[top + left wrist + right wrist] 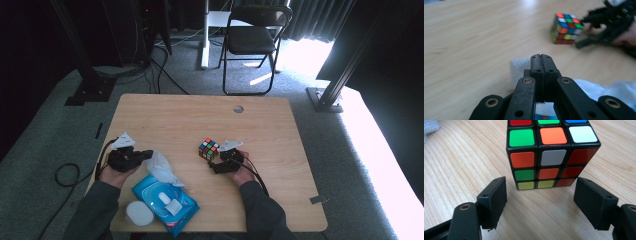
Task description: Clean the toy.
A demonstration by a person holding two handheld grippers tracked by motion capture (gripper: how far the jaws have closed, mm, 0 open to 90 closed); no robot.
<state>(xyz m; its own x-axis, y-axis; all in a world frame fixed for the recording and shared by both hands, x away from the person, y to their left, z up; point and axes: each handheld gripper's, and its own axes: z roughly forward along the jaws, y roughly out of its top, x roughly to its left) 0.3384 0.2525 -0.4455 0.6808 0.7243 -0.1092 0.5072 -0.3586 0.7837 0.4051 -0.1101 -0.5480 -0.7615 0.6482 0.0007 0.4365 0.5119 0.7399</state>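
High view: right tool [216,161] low on the wooden surface [170,117], jaws spread, puzzle cube [208,149] just ahead of the tips, upright and apart from them. Left tool [148,154] well off to the side of the right one, tip over a crumpled white wipe [161,166]; blue wipe pack [167,198] just behind and beside that tool, toward the person, with a round white lid [139,213] touching the pack's near corner.

Left gripper view: left tool [541,61] with jaws pressed together, seam shut; white wipe [520,68] under and beside the tips, whether pinched between them cannot be told. Cube [565,28] well ahead and to the right of the tips, right tool [586,30] beyond it, blurred.

Right gripper view: right tool [540,188] wide open, black pads either side of the gap, cube [551,155] standing squarely just ahead of the opening, not between the pads, not touched. Bare surface [461,167] between and beneath the jaws.
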